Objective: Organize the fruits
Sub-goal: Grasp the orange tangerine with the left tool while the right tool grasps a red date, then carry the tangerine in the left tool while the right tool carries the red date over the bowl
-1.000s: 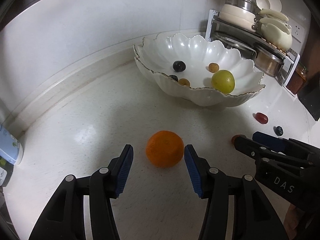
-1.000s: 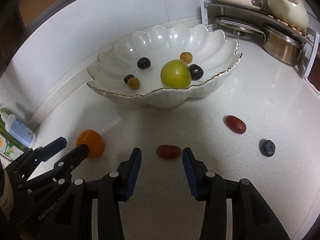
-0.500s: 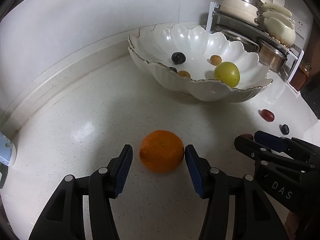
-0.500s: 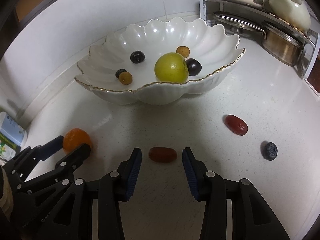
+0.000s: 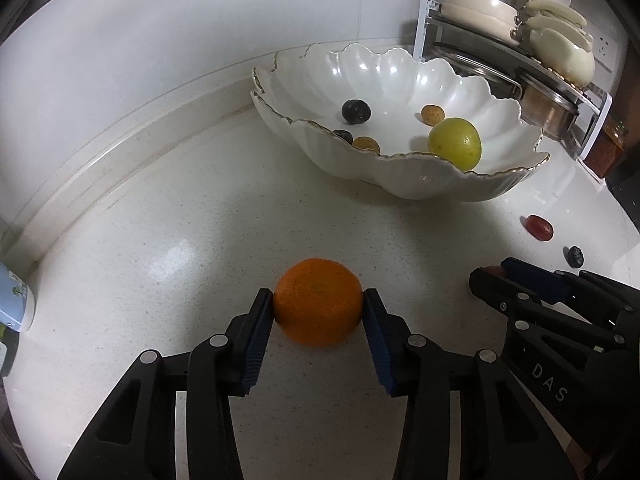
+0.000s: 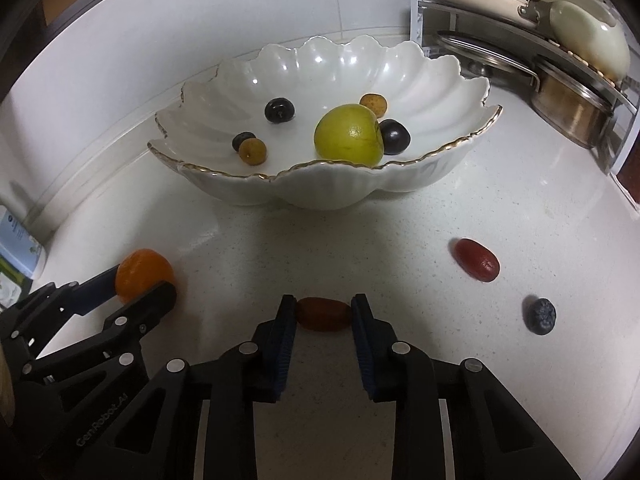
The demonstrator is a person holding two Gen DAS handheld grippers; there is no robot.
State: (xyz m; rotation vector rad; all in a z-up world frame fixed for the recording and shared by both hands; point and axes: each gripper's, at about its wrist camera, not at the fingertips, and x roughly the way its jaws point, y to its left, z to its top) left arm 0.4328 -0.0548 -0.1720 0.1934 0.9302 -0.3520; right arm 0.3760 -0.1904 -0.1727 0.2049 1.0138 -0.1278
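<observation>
Both grippers are down on the white speckled counter (image 6: 500,208), each closing on a fruit. On the left gripper (image 5: 318,309) the blue pads touch either side of the orange (image 5: 318,306), which sits on the counter toward its left end, near where the surface meets the wall upstand. On the right gripper (image 6: 323,313) the pads meet the two ends of a small reddish-brown date (image 6: 323,313), which lies lengthwise between them on the counter in front of the bowl. Behind both, toward the back edge of the counter, stands a white scalloped bowl (image 6: 400,76) with a gold rim. It holds a yellow-green apple (image 6: 347,136), three dark round fruits (image 6: 279,110) and two small tan ones (image 6: 253,151); one dark fruit touches the apple on its right, and another sits just behind one of the tan fruits. To the right of the date, loose on the counter, lie a second red date (image 6: 477,260) and a blueberry (image 6: 541,315), close together but apart. In the far right corner a metal rack (image 6: 520,56) carries cream pots, a lid and a steel pan. At the left edge stands a pale blue bottle (image 6: 20,240).
</observation>
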